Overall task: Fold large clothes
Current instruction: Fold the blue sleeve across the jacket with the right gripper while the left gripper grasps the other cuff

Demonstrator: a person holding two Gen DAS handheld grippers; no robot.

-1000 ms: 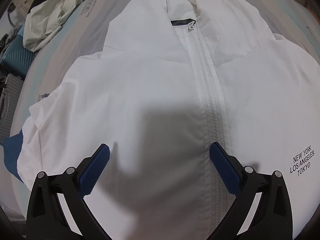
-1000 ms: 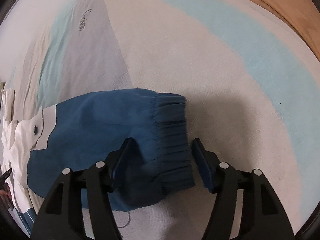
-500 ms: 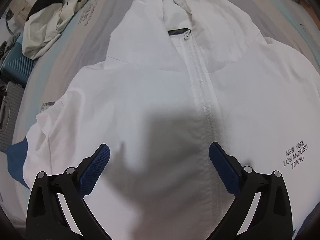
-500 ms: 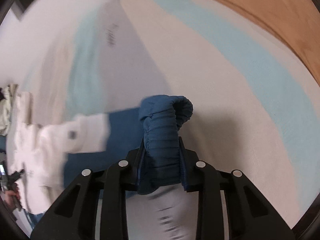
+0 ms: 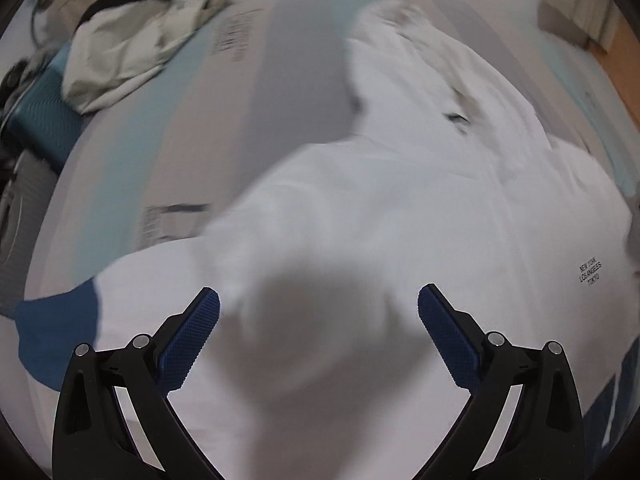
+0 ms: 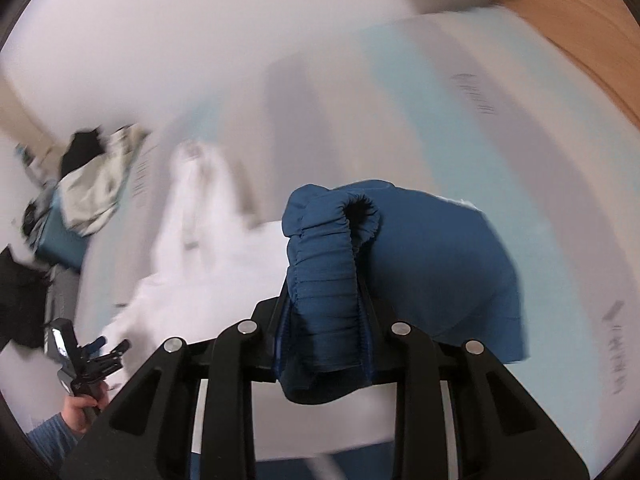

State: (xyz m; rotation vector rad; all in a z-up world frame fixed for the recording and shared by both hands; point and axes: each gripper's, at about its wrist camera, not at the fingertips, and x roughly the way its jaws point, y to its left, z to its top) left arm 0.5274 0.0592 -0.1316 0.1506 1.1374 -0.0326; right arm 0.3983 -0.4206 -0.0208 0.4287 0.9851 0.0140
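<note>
A white zip jacket with blue sleeve ends lies spread on the striped bed sheet. Its hood points to the far end. My left gripper is open and empty, hovering above the jacket's lower front. One blue sleeve end shows at the lower left. My right gripper is shut on the blue elastic sleeve cuff and holds it lifted above the bed, the sleeve trailing behind. The white body lies to the left. My left gripper also shows in the right wrist view.
A crumpled cream and black garment lies at the bed's far left corner. A teal suitcase stands beside the bed on the left. Wooden floor runs along the right side. A white wall is behind the bed.
My right gripper closed on the blue cuff and lifted it, swinging left towards the jacket body. My left gripper stayed open and shifted left over the jacket.
</note>
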